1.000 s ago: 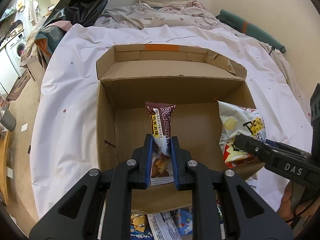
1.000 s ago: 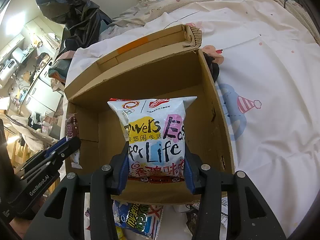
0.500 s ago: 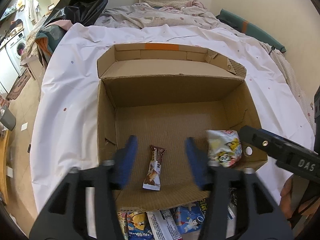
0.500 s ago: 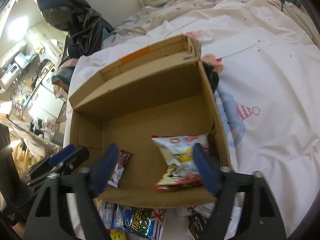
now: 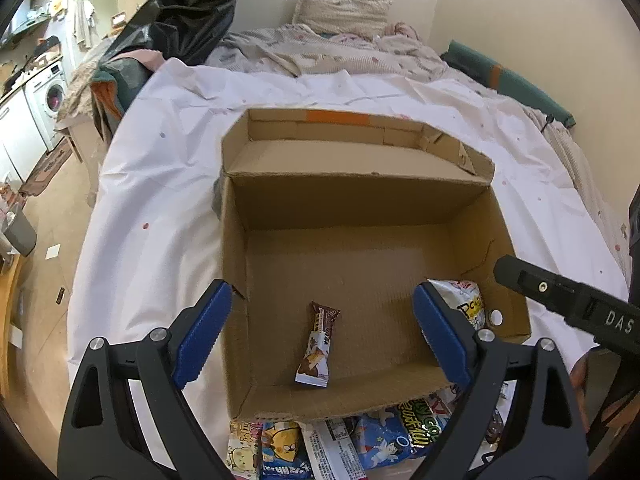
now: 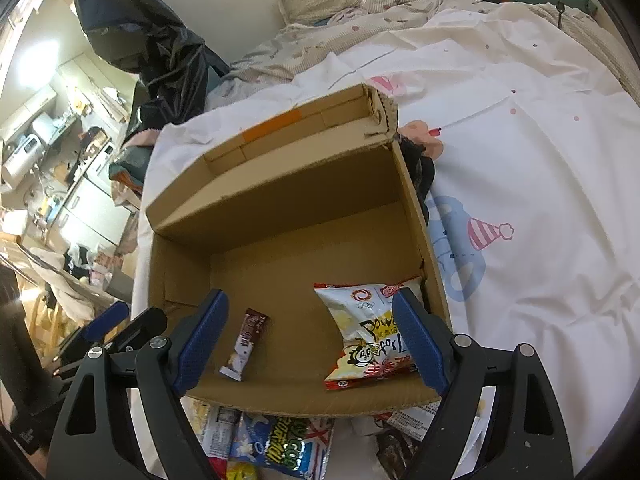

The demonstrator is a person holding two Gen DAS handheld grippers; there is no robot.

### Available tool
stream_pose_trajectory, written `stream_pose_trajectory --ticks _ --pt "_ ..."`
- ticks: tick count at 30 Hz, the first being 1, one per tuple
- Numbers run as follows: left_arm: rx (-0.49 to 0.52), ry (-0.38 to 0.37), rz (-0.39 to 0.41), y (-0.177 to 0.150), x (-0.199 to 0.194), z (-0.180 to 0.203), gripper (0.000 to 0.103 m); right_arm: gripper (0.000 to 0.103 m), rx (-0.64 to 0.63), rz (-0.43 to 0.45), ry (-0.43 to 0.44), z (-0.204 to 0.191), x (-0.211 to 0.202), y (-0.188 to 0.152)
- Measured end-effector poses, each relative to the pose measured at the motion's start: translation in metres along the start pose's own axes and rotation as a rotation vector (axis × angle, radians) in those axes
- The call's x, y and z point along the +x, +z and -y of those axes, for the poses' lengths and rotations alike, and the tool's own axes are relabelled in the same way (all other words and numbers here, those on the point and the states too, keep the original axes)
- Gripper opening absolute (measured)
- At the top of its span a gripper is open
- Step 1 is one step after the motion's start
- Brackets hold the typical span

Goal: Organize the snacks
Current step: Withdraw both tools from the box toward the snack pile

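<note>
An open cardboard box (image 5: 360, 208) (image 6: 280, 200) sits on a white sheet. On its floor lie a brown chocolate bar (image 5: 318, 350) (image 6: 245, 346) near the front and a white chip bag (image 6: 372, 336) (image 5: 466, 306) at the front right corner. My left gripper (image 5: 320, 334) is open and empty above the box's front edge. My right gripper (image 6: 308, 338) is open and empty above the same edge; its black body (image 5: 568, 304) shows at the right of the left wrist view.
Several loose snack packets (image 5: 332, 440) (image 6: 276, 440) lie on the sheet in front of the box. The box's far flap (image 5: 340, 124) stands up. A black bag (image 5: 184, 4), bedding and a pillow (image 5: 340, 12) lie beyond. Floor and a washing machine (image 5: 50, 92) are left.
Both grippers opened and let go: the chocolate bar and the chip bag dropped to the box floor. Both grippers pulled back and up from the box.
</note>
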State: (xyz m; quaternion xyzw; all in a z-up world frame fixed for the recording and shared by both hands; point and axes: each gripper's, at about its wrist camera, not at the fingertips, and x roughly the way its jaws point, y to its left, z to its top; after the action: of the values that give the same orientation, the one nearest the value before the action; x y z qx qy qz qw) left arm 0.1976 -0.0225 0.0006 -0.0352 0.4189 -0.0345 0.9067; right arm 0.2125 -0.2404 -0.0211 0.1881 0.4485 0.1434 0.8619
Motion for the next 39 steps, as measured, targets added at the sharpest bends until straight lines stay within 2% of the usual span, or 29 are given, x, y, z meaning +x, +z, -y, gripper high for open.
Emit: stream_pose_trajectory --ticks 7,12,15,26,31,39 --pt "0.011 0.015 0.068 -0.005 -0.029 -0.007 0.09 0.087 -0.014 0.05 -0.009 -0.004 -0.025 -0.005" --pt "0.043 0.021 0.066 -0.007 -0.041 -0.012 0.09 0.089 -0.027 0.051 -0.028 -0.005 -0.04 -0.017" --pt "0.023 0.031 0.072 -0.013 -0.051 -0.017 0.09 0.089 -0.035 0.051 -0.028 -0.006 -0.047 -0.024" --pt "-0.028 0.051 0.02 -0.045 -0.069 -0.035 0.09 0.089 0.009 0.037 -0.026 0.003 -0.068 -0.054" --pt "-0.07 0.017 -0.07 -0.063 -0.073 -0.036 0.09 0.089 0.009 -0.003 -0.031 0.008 -0.071 -0.07" --pt "-0.089 0.007 -0.15 -0.093 -0.072 -0.033 0.09 0.089 0.015 -0.028 -0.027 0.008 -0.074 -0.088"
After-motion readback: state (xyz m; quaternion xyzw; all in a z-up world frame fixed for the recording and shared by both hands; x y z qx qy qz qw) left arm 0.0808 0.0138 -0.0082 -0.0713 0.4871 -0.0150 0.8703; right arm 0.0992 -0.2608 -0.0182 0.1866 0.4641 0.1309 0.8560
